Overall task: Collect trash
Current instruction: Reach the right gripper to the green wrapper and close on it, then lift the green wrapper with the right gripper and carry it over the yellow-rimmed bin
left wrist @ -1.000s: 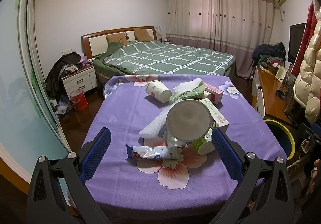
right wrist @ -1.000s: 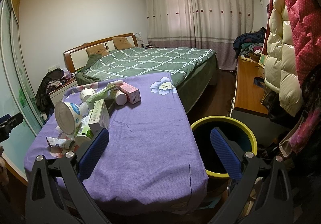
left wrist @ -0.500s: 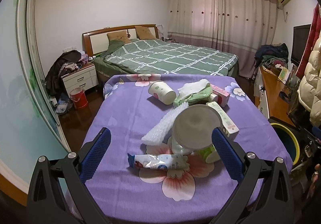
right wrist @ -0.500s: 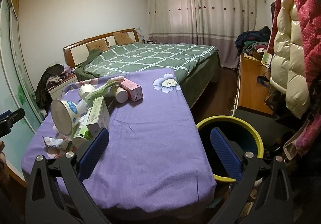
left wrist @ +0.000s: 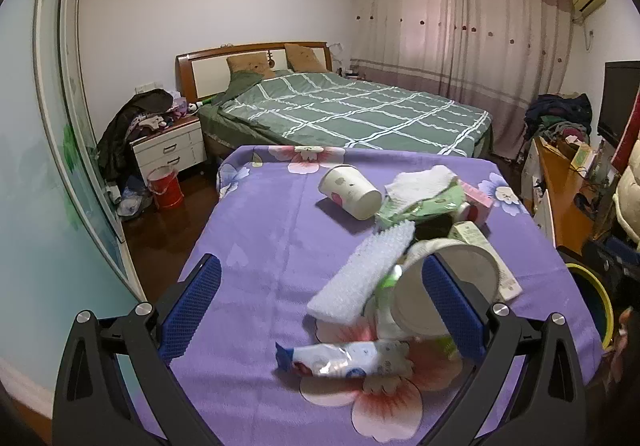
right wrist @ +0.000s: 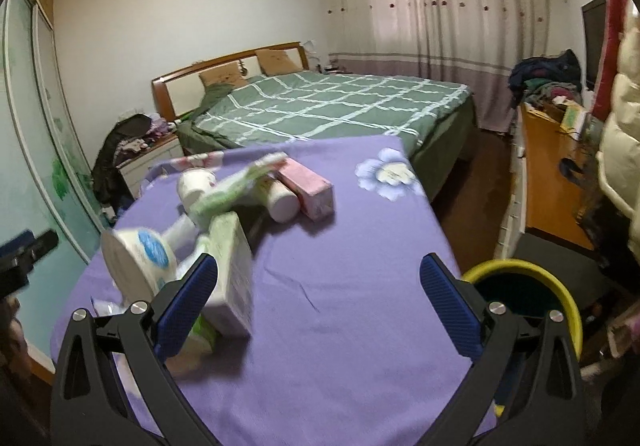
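The trash lies in a heap on the table (left wrist: pixel 260 246), which has a purple flower cloth, mostly on its right half in the left wrist view. Nearest is a snack wrapper (left wrist: pixel 344 360), crinkled, w/ blue end. Behind it is a white tub (left wrist: pixel 444 298) on its side, partly hidden by the right finger of the left hand-held gripper (left wrist: pixel 320 310). A white bubble-wrap strip (left wrist: pixel 362 274) leans across the heap. Further back are a paper cup (left wrist: pixel 350 192) on its side, a green packet (left wrist: pixel 420 206) and a pink box (right wrist: pixel 306 188). A pale green carton (right wrist: pixel 232 266) is blurred in the right wrist view. The yellow-rimmed bin (right wrist: pixel 520 286) stands on the floor just beside the table's edge, partly cut off. Left hand-held gripper is wide open and empty. Right hand-held gripper (right wrist: pixel 320 298) too, wide open, holding nothing.
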### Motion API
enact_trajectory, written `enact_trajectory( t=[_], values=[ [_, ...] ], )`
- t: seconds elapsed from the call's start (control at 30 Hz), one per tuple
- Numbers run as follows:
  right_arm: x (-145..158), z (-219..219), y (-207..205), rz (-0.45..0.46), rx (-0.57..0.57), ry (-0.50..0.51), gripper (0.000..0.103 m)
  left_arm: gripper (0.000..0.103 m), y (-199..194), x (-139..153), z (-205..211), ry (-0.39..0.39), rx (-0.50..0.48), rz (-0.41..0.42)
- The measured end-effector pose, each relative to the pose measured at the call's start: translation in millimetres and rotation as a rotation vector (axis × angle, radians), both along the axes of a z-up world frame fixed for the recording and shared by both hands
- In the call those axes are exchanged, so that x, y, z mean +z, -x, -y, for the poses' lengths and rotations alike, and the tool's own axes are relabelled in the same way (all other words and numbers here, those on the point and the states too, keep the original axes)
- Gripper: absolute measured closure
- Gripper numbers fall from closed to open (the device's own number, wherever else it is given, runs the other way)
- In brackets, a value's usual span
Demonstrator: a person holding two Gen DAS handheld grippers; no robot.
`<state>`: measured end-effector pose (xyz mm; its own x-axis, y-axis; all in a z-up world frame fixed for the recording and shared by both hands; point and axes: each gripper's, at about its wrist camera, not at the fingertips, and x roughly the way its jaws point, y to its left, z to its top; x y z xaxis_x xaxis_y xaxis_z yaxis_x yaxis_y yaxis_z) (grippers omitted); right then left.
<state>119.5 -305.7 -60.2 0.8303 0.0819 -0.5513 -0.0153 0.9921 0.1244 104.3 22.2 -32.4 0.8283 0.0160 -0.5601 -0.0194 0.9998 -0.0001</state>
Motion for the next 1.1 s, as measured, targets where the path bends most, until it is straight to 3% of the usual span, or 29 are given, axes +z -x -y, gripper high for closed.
enact_trajectory(
  t=[0.1,0.23,0.33,0.47,0.77,0.8,0.93,1.1],
  values=[
    [2,-13,-27,0.000,0.026,-0.004,0.008,0.004,-14,-4,-2,-0.007,0.006,-0.006],
    [-6,-30,-68,-0.050,0.067,-0.017,0.034,0.004,-33,-9,-1,-0.010,0.003,-0.017],
    [-16,-42,-98,-0.110,0.105,-0.037,0.045,0.004,-48,-14,0,-0.007,-0.003,-0.028],
    [-26,-56,-127,-0.164,0.139,-0.051,0.052,0.004,-67,-18,2,-0.011,-0.009,-0.037],
    [-47,-74,-167,-0.293,0.205,-0.078,0.052,0.004,-92,-26,7,-0.015,-0.030,-0.047],
    [-49,-74,-170,-0.309,0.217,-0.092,0.056,0.004,-92,-27,7,-0.016,-0.031,-0.046],
    [-51,-78,-169,-0.317,0.248,-0.109,0.088,0.004,-94,-28,7,-0.010,-0.028,-0.048],
    [-35,-76,-157,-0.262,0.251,-0.121,0.096,0.004,-95,-28,5,-0.002,-0.026,-0.051]
  ],
)
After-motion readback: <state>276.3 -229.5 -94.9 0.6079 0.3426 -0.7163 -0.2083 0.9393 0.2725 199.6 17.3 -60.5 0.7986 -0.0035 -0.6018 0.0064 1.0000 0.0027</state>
